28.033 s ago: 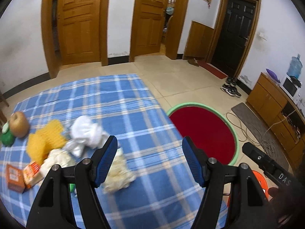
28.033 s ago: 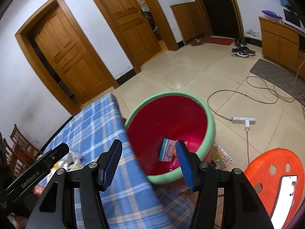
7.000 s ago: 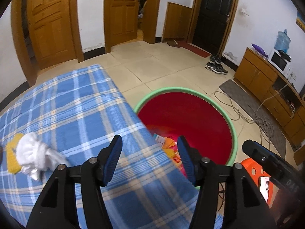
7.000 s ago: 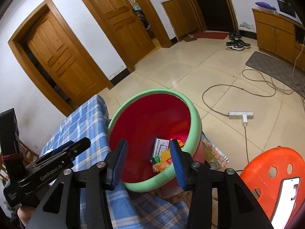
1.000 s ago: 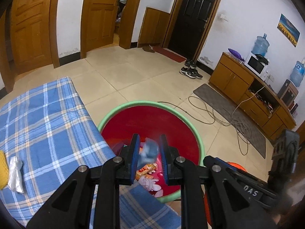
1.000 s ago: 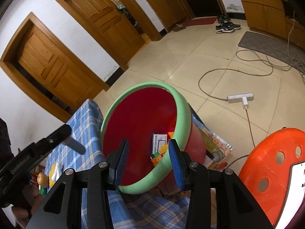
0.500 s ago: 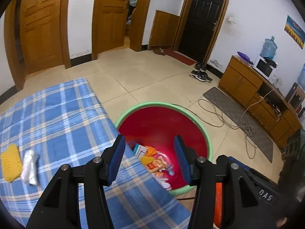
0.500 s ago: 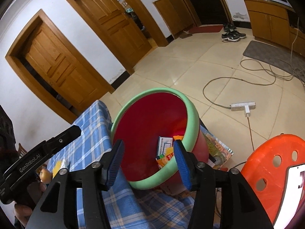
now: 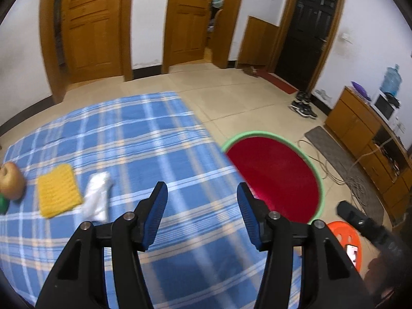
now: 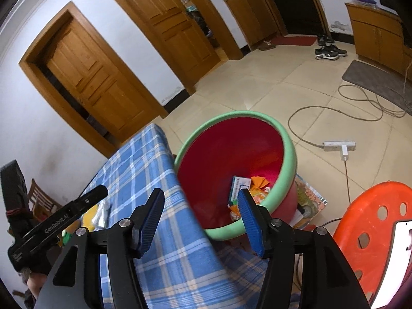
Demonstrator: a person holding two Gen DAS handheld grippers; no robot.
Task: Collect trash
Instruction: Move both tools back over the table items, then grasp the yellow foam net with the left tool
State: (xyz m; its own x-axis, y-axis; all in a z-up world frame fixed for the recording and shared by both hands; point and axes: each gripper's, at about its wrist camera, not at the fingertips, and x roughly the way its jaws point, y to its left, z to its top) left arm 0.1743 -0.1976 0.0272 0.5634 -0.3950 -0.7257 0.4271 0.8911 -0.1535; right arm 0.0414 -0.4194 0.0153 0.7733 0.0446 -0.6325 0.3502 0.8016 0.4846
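One second earlier the left gripper [image 9: 202,216] was pinching a small bluish piece of trash over the red basin [image 9: 276,177]. At this moment its tongs stood spread, with nothing between them, and they hung above the blue checked cloth [image 9: 134,139], aimed back toward the table. This probably meant that the piece had dropped into the basin and that one more delivery was finished. The right gripper [image 10: 199,220] was in the middle of opening its tongs, which were also empty; through the gap between them one saw the edge of the cloth and the near wall of the basin.

The collected trash [image 10: 247,190] lay at the bottom of the basin: a white and blue packet and some orange wrappers. On the cloth a crumpled white wrapper [image 9: 97,195] lay just beside a yellow knitted cloth [image 9: 58,189], and it seemed to be the next piece to fetch. Farther left there were a brown round fruit [image 9: 11,180] and something green [image 9: 3,204], which was cut by the frame edge.

The left view was blurred by motion. From that side the table edge hid the floor of the basin, so the dropped piece could not be confirmed there. In the right view the trash was partly hidden behind one finger [image 10: 251,222], and single pieces were hard to tell apart.
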